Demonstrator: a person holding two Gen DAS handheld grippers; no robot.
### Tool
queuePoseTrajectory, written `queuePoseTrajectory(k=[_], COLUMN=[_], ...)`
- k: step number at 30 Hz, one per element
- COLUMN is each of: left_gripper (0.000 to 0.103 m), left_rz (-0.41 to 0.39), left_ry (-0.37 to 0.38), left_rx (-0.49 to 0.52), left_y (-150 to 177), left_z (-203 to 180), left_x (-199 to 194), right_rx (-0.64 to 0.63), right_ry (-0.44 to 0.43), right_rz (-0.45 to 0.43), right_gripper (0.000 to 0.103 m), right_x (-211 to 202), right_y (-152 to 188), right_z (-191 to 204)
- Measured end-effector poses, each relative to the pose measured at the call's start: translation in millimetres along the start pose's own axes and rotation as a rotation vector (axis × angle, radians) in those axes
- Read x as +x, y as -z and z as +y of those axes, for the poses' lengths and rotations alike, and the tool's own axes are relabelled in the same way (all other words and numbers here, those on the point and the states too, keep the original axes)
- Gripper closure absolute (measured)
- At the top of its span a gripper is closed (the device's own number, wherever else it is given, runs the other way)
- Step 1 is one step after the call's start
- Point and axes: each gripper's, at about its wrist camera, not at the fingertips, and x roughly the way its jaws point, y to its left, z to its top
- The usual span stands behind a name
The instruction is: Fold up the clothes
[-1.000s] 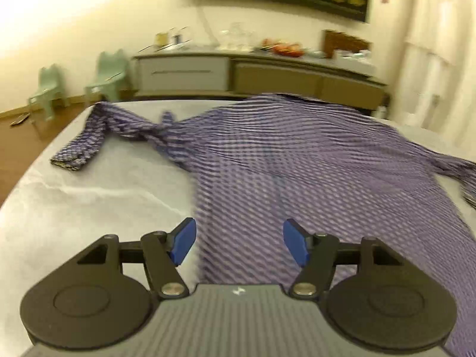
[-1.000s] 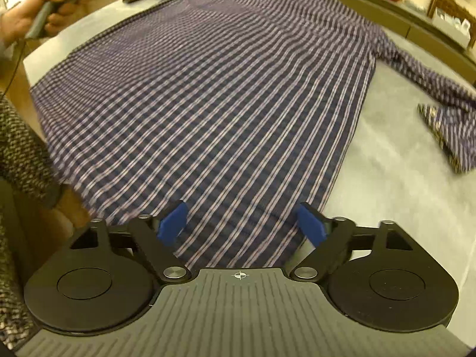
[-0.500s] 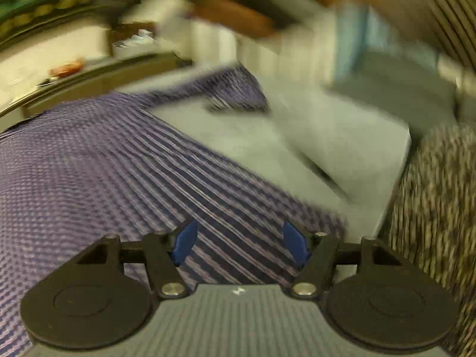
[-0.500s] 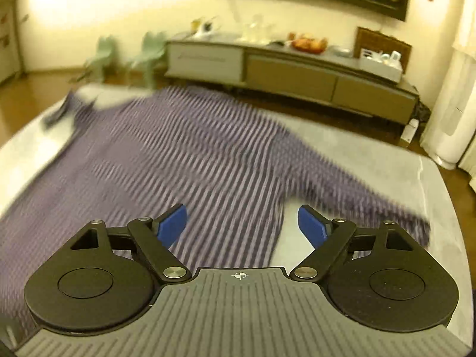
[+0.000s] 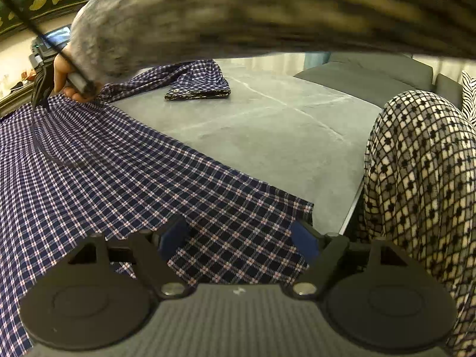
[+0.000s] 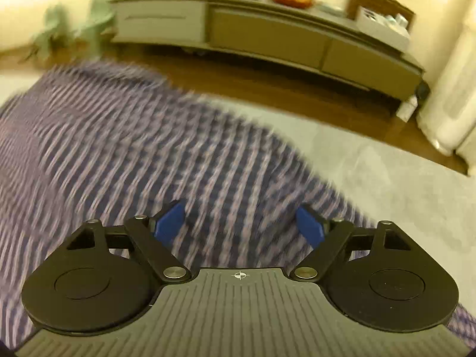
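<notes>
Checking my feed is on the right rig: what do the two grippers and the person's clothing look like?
Both match: the left gripper and right gripper have blue pads on black linkage arms, two round black discs, silver pivot pins and a ribbed grey body with a small white mark. The person wears a fuzzy grey-and-dark sleeve and black-and-cream lattice-print clothing. A thin black cable runs by the hand.

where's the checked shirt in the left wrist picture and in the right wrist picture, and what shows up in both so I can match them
Left wrist view: the checked shirt fills the left and lower middle, its hem corner lying between the open left gripper fingers.
Right wrist view: the shirt, blurred, covers the left and centre, running under the right gripper.
Shared landmark: the grey table to the right of the shirt in both.
</notes>
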Motion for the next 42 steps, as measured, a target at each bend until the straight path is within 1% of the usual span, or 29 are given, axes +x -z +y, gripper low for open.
queuePoseTrajectory(k=[3, 6, 8, 9, 10, 12, 13, 14, 15, 16, 19, 21, 22, 23, 25, 27, 29, 30, 31, 32, 34, 35, 36, 37, 38, 39, 40, 41, 42], left_gripper=[0.020, 0.019, 0.019, 0.021, 0.027, 0.033, 0.033, 0.033, 0.033, 0.033, 0.030, 0.027, 0.026, 0.026, 0.026, 0.026, 0.025, 0.023, 0.018, 0.016, 0.016, 0.017, 0.017, 0.020, 0.021, 0.021, 0.021, 0.021, 0.021], left_rz=[-0.004, -0.011, -0.016, -0.015, -0.014, -0.015, -0.016, -0.022, -0.035, -0.049, -0.085, -0.102, -0.110, -0.120, -0.148, -0.204, -0.277, -0.313, -0.342, -0.365, -0.407, -0.435, -0.466, -0.496, -0.540, -0.595, -0.661, -0.718, -0.760], left_ry=[0.013, 0.023, 0.039, 0.052, 0.064, 0.081, 0.089, 0.090, 0.089, 0.088, 0.085, 0.086, 0.083, 0.076, 0.029, -0.065, -0.227, -0.324, -0.438, -0.543, -0.721, -0.762, -0.770, -0.776, -0.760, -0.724, -0.668, -0.615, -0.576], left_rx=[0.008, 0.014, -0.011, -0.029, -0.046, -0.076, -0.089, -0.097, -0.098, -0.100, -0.124, -0.163, -0.190, -0.222, -0.298, -0.377, -0.465, -0.514, -0.579, -0.661, -0.840, -0.954, -1.083, -1.212, -1.342, -1.471, -1.594, -1.672, -1.718], left_y=[2.8, 4.0, 7.6, 7.3, 7.1, 4.9, 3.6, 2.4, 1.4, 0.4, -0.1, 1.4, 3.3, 6.1, 14.1, 22.0, 31.6, 35.7, 40.7, 49.8, 76.0, 99.7, 129.0, 158.3, 187.4, 216.5, 244.8, 263.9, 276.0], left_z=[-5.3, -7.1, -5.5, -3.8, -2.2, 0.2, 1.3, 1.6, 1.3, 1.6, 8.0, 19.4, 28.5, 39.8, 72.1, 112.5, 168.1, 199.2, 236.2, 277.2, 354.8, 385.1, 413.6, 442.2, 460.7, 471.2, 481.2, 488.1, 492.7], left_x=[-2.4, -3.9, -11.6, -14.0, -16.5, -24.0, -28.2, -33.1, -40.1, -48.4, -77.0, -95.2, -105.3, -116.5, -141.9, -171.1, -208.2, -226.0, -243.0, -259.5, -289.4, -302.2, -314.9, -327.6, -337.1, -344.2, -351.3, -355.9, -358.4], right_rx=[0.131, 0.164, 0.158, 0.163, 0.168, 0.140, 0.110, 0.073, 0.034, -0.002, 0.018, 0.037, 0.048, 0.060, 0.050, 0.029, -0.024, -0.063, -0.113, -0.165, -0.271, -0.325, -0.379, -0.434, -0.488, -0.549, -0.611, -0.672, -0.733], right_ry=[0.042, 0.063, 0.061, 0.054, 0.047, -0.031, -0.064, -0.065, -0.061, -0.028, 0.029, 0.065, 0.069, 0.071, 0.061, 0.040, -0.010, -0.044, -0.081, -0.118, -0.191, -0.225, -0.259, -0.294, -0.328, -0.344, -0.355, -0.372, -0.390], right_rz=[-0.010, -0.016, -0.016, -0.041, -0.072, -0.105, -0.100, -0.081, -0.060, -0.044, -0.103, -0.146, -0.184, -0.226, -0.309, -0.386, -0.435, -0.447, -0.453, -0.456, -0.455, -0.449, -0.442, -0.435, -0.428, -0.424, -0.420, -0.417, -0.412], right_gripper=[0.019, 0.019, 0.028, 0.035, 0.033, 0.027, 0.024, 0.025, 0.025, 0.027, 0.027, 0.023, 0.021, 0.021, 0.013, 0.008, 0.007, 0.006, 0.006, 0.005, 0.005, 0.005, 0.005, 0.005, 0.005, 0.005, 0.005, 0.005, 0.005], right_x=[29.7, 39.7, 29.5, 15.6, 0.1, -27.3, -41.3, -51.3, -60.6, -69.0, -131.1, -174.0, -201.4, -229.8, -281.8, -327.8, -360.2, -370.1, -374.1, -377.1, -376.4, -371.5, -366.5, -361.5, -356.6, -347.1, -336.6, -325.8, -315.0], right_y=[-24.4, -31.5, -29.0, -23.4, -17.0, -2.1, 10.7, 21.0, 30.6, 35.9, 32.5, 29.5, 26.1, 22.3, 16.9, 12.1, 11.6, 11.1, 11.5, 12.2, 14.7, 16.7, 18.7, 20.8, 22.8, 27.0, 31.5, 38.2, 45.4], right_z=[-30.9, -46.2, -47.6, -44.6, -41.0, -35.5, -31.3, -28.9, -27.0, -25.7, -44.3, -57.6, -61.1, -63.9, -60.3, -47.6, -18.6, 1.8, 27.1, 53.5, 113.6, 148.9, 184.2, 219.5, 254.8, 289.4, 323.8, 354.9, 385.3])
